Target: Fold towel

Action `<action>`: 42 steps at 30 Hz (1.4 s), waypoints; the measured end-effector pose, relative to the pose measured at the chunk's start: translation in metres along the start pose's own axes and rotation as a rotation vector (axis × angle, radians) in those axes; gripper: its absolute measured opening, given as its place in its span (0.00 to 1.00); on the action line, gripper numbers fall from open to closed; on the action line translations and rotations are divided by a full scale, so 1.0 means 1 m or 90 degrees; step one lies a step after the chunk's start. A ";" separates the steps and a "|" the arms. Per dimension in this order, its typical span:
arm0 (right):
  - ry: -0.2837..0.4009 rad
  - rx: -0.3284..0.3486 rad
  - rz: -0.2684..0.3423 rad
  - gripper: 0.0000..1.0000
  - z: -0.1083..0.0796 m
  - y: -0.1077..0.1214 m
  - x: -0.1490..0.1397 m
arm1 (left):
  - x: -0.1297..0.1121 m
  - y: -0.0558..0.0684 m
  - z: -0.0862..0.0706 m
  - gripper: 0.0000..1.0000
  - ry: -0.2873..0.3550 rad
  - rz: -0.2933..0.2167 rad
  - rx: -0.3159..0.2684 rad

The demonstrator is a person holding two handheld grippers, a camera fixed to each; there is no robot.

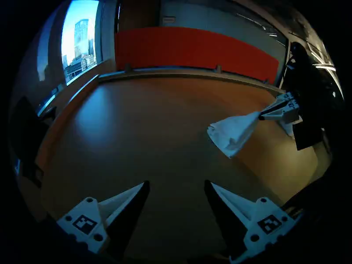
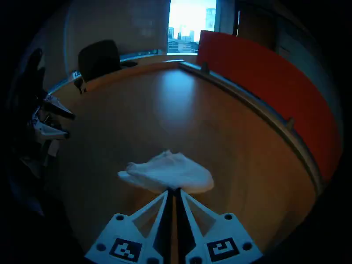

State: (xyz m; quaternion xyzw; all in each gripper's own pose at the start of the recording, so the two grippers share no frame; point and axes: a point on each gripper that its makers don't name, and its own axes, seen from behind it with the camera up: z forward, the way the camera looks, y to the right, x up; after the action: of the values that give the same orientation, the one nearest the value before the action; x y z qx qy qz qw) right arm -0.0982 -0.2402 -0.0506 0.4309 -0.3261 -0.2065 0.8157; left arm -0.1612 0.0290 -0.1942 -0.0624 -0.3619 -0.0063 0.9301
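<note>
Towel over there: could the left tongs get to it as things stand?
Probably yes. The left tongs are open, and I see just bare tabletop between them and the towel, which the right tongs pinch at one end.

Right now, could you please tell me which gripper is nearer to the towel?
Right. The right gripper pinches the towel; the left gripper hangs open above the table, apart from it.
</note>
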 end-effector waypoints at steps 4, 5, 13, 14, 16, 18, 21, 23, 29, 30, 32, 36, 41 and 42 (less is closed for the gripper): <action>0.022 -0.007 -0.023 0.04 -0.012 0.013 0.031 | 0.010 0.004 0.002 0.92 0.013 0.004 -0.006; 0.027 -0.009 -0.029 0.04 -0.015 0.016 0.038 | 0.012 0.005 0.002 0.92 0.016 0.005 -0.008; 0.063 -0.028 -0.028 0.04 -0.044 0.041 0.074 | 0.026 0.013 0.005 0.92 0.031 0.014 -0.022; 0.065 -0.033 -0.026 0.04 -0.048 0.045 0.075 | 0.027 0.014 0.005 0.92 0.032 0.015 -0.025; 0.068 -0.040 -0.022 0.04 -0.056 0.053 0.076 | 0.030 0.016 0.006 0.92 0.034 0.017 -0.029; 0.071 -0.049 -0.017 0.04 -0.064 0.061 0.077 | 0.032 0.018 0.008 0.92 0.036 0.018 -0.034; 0.071 -0.062 -0.011 0.04 -0.077 0.076 0.075 | 0.035 0.023 0.010 0.92 0.037 0.021 -0.042; 0.071 -0.073 -0.007 0.04 -0.085 0.086 0.073 | 0.036 0.025 0.012 0.92 0.037 0.023 -0.045; 0.076 -0.093 0.029 0.04 -0.108 0.119 0.066 | 0.040 0.035 0.017 0.92 0.035 0.029 -0.056; 0.076 -0.097 0.035 0.04 -0.112 0.125 0.064 | 0.040 0.037 0.018 0.92 0.035 0.029 -0.057; 0.075 -0.107 0.044 0.04 -0.120 0.138 0.059 | 0.041 0.039 0.019 0.92 0.034 0.030 -0.059; 0.071 -0.131 0.054 0.04 -0.137 0.164 0.048 | 0.043 0.042 0.022 0.92 0.032 0.028 -0.059; 0.063 -0.154 0.065 0.04 -0.157 0.196 0.035 | 0.044 0.043 0.025 0.92 0.028 0.027 -0.054; 0.062 -0.158 0.068 0.04 -0.161 0.203 0.034 | 0.044 0.044 0.026 0.92 0.028 0.028 -0.053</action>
State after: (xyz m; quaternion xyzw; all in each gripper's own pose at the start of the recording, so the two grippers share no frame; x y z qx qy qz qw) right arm 0.0509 -0.0593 0.0645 0.3187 -0.2803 -0.1804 0.8873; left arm -0.1432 0.0768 -0.1506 -0.1085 -0.3397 -0.0022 0.9342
